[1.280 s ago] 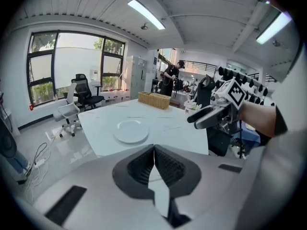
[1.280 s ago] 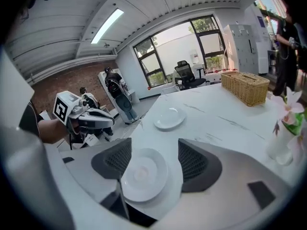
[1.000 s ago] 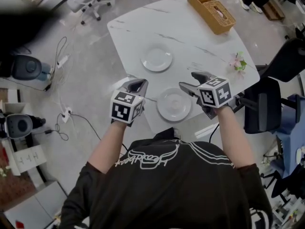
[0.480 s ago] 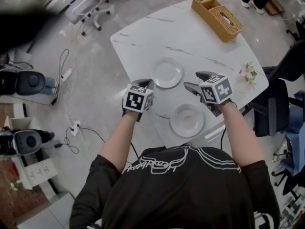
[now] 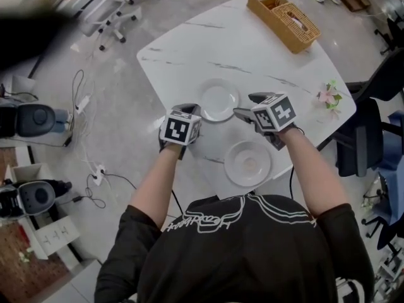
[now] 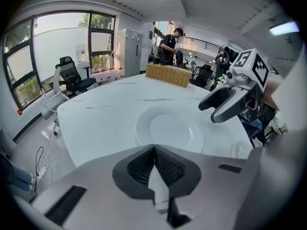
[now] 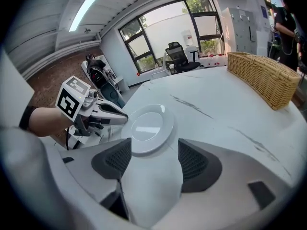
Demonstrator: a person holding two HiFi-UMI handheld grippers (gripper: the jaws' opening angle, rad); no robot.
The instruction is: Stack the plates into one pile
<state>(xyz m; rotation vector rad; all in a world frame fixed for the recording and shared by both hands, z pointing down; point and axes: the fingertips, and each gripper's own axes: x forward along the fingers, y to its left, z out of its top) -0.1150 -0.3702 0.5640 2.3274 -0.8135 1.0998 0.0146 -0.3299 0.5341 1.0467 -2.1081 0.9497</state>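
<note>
Two white plates lie apart on the white marble table (image 5: 252, 49): a far plate (image 5: 219, 100) and a near plate (image 5: 248, 163) by the front edge. My left gripper (image 5: 189, 110) hovers at the far plate's left rim, its jaws shut with nothing between them. In the left gripper view (image 6: 153, 147) that far plate (image 6: 168, 131) lies just ahead. My right gripper (image 5: 251, 105) stands open at the same plate's right rim. In the right gripper view (image 7: 151, 150) the far plate (image 7: 148, 126) sits beyond the wide gap, untouched.
A wicker basket (image 5: 281, 17) stands at the table's far right corner. Pink flowers (image 5: 328, 95) lie at the right edge. A dark chair (image 5: 372, 131) is to the right and an office chair (image 5: 107, 5) far left. Cables (image 5: 88, 163) run across the floor.
Both grippers have moved forward from beside the near plate to either side of the far plate. Neither plate has moved on the table.
</note>
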